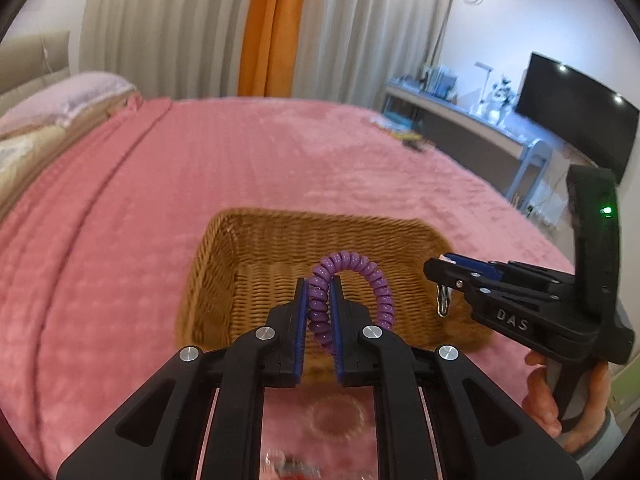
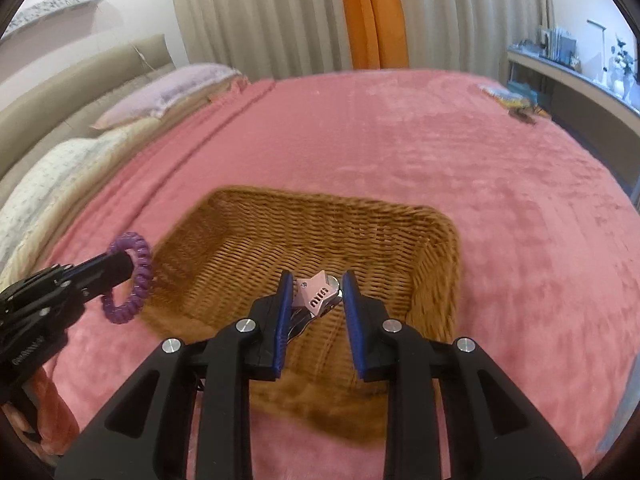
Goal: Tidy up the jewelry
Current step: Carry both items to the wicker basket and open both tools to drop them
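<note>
My left gripper (image 1: 319,286) is shut on a purple spiral hair tie (image 1: 352,296) and holds it above the near part of the wicker basket (image 1: 248,240). My right gripper (image 2: 314,282) is shut on a pink hair clip (image 2: 314,294) with a metal clasp, above the basket (image 2: 360,216). The right gripper also shows in the left wrist view (image 1: 436,270), over the basket's right rim, with the clip's metal part (image 1: 442,300) hanging below. The left gripper with the hair tie (image 2: 128,276) shows in the right wrist view, left of the basket.
The basket sits on a bed with a pink blanket (image 1: 200,160). Pillows (image 2: 168,92) lie at the head, far left. Small items (image 1: 404,132) lie at the far right bed edge. A blurred ring-shaped item (image 1: 334,416) lies on the blanket under my left gripper. A desk and monitor (image 1: 576,116) stand right.
</note>
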Available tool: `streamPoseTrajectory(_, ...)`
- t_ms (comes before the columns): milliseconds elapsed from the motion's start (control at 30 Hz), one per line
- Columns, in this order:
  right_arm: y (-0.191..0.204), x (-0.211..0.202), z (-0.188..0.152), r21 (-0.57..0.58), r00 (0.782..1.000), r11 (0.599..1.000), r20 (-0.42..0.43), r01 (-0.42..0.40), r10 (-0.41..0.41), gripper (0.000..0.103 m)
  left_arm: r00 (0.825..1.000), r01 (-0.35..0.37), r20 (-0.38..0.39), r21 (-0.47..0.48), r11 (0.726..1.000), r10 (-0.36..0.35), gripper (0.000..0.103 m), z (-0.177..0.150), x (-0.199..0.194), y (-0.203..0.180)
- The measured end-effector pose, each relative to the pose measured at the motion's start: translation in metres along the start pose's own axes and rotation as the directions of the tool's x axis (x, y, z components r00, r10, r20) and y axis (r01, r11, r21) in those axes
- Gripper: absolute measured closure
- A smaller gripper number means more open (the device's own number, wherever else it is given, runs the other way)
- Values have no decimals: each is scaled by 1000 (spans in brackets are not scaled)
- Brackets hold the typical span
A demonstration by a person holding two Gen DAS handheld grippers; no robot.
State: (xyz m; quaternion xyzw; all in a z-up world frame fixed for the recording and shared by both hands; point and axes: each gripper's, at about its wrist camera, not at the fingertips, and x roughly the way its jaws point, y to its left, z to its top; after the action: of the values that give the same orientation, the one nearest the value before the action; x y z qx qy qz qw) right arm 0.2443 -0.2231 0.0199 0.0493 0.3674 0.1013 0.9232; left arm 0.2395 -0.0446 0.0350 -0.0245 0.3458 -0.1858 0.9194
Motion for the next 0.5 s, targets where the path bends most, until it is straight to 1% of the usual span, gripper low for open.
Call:
streamPoseTrajectory(167,-1,41,-1,-19,997,999,-69,39,-40,80,997,-18,-80,-26,1000,16,94,2,45,14)
streamPoseTrajectory(267,0,52,-6,-41,994,997,-84,65,-68,80,995,-20,-102,-26,999,17,94,-2,57,15)
streamPoseTrajectory(400,3,58,-11,-62,991,994,-96,86,-91,80,993,-27,-119,-16,999,25,93,-9,62,12)
streamPoseTrajectory(467,3,60,-11,-59,990,996,-114,73,-80,78,992,-22,-122,-15,1000,20,87,-11,60,12)
streamPoseTrajectory(500,3,58,-11,-57,991,996,-111,72,-78,72,993,-20,-117,-15,1000,18,81,-12,56,12)
